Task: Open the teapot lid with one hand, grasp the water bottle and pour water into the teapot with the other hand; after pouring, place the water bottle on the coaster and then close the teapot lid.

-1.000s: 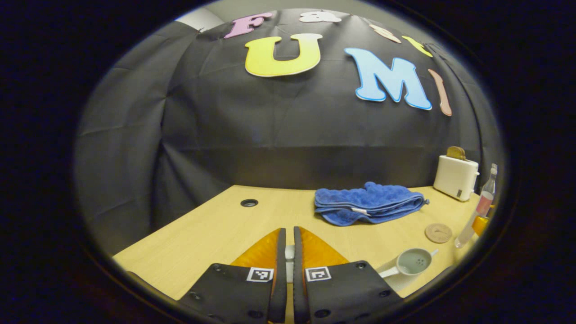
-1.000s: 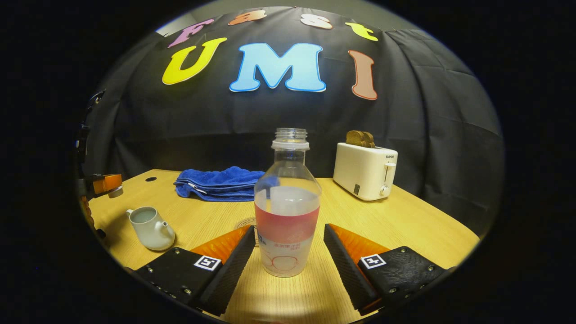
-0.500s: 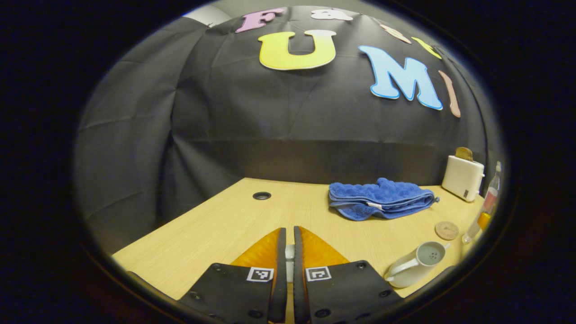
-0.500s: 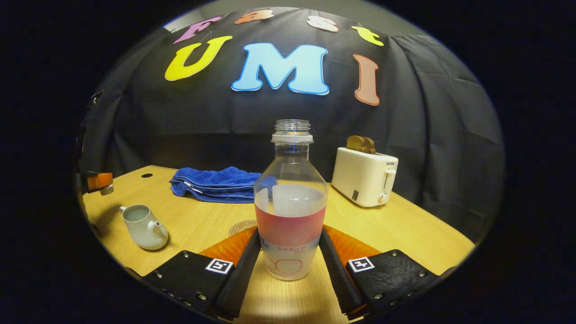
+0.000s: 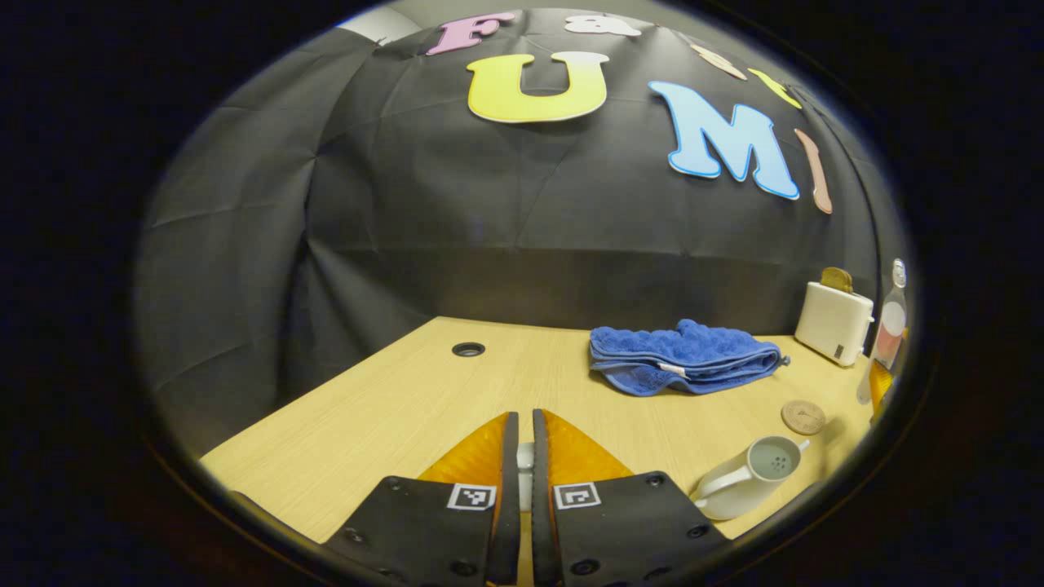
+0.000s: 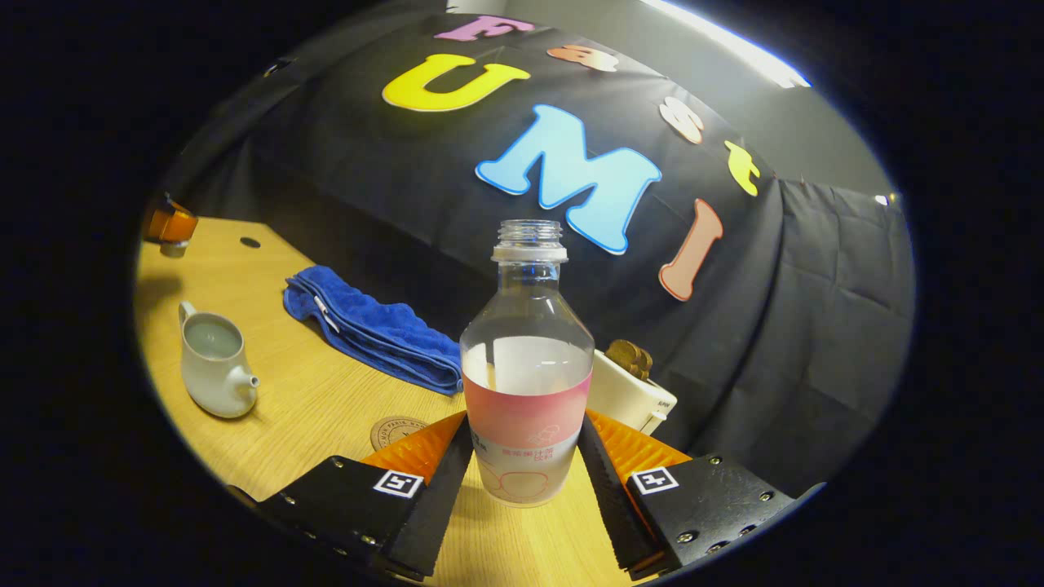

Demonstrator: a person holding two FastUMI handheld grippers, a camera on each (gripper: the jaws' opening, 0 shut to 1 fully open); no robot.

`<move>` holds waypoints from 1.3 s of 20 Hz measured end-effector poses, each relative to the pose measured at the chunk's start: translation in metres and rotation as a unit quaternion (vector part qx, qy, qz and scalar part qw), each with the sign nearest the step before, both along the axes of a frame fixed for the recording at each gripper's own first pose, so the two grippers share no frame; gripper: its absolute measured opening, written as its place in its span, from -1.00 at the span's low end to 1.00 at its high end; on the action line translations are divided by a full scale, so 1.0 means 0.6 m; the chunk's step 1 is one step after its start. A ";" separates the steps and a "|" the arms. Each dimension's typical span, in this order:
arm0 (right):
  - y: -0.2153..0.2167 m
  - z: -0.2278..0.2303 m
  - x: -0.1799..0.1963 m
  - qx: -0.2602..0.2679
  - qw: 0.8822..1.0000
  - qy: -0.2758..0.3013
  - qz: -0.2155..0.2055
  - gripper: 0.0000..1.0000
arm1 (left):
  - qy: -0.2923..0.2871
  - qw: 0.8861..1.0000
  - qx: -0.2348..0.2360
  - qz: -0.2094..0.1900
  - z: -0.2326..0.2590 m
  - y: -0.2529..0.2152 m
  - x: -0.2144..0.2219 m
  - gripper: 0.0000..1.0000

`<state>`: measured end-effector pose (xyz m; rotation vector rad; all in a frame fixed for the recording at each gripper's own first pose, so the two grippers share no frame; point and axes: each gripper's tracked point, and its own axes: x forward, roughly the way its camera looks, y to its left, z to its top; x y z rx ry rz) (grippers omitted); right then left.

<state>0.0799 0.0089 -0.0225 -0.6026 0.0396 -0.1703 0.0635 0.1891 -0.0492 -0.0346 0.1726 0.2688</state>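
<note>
Carrying the bottle (image 6: 526, 367) toward the teapot (image 6: 214, 357) is the step we judge to be in hand, and the grip looks right for it: the right gripper (image 6: 524, 456) has both fingers pressed against the lower body of the bottle, one on each side of the pink label band. The bottle is uncapped and roughly half full, and the tilted table (image 6: 310, 408) and wall behind it suggest the gripper is leaning, so we want to keep the neck above the water line until it is over the pot.

In the right gripper view the teapot sits well to the left of the bottle, lid off, its round mouth open and pale inside, spout pointing toward us. The coaster (image 6: 397, 430) lies on the table between the teapot and the bottle, just beside the right gripper's near finger. A blue towel (image 6: 371, 326) lies farther back, and a toaster (image 6: 628, 391) peeks out behind the bottle.

The left gripper (image 5: 519, 465) has its fingers pressed almost together on a small pale thing we take to be the lid (image 5: 525, 461), though little of it shows. In the left gripper view the teapot is low at the right, well apart from those fingers, so the mouth is clear for pouring.

To do this well, we should bring the neck directly over the mouth, tip slowly so the stream starts thin, and hold the lid hand aside until the bottle is on the coaster.
</note>
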 end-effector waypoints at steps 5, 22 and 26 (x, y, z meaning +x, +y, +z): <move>0.033 -0.002 0.007 -0.129 0.992 0.000 -0.004 0.55 | -0.002 1.000 -0.004 -0.003 0.004 0.001 -0.004 -0.75; 0.125 -0.005 0.023 -0.450 0.891 -0.036 0.046 0.55 | 0.005 1.000 -0.021 0.007 -0.009 0.039 -0.026 -0.77; 0.138 0.020 0.030 -0.503 0.861 -0.059 0.055 0.54 | 0.004 1.000 -0.024 0.007 -0.009 0.040 -0.026 -0.71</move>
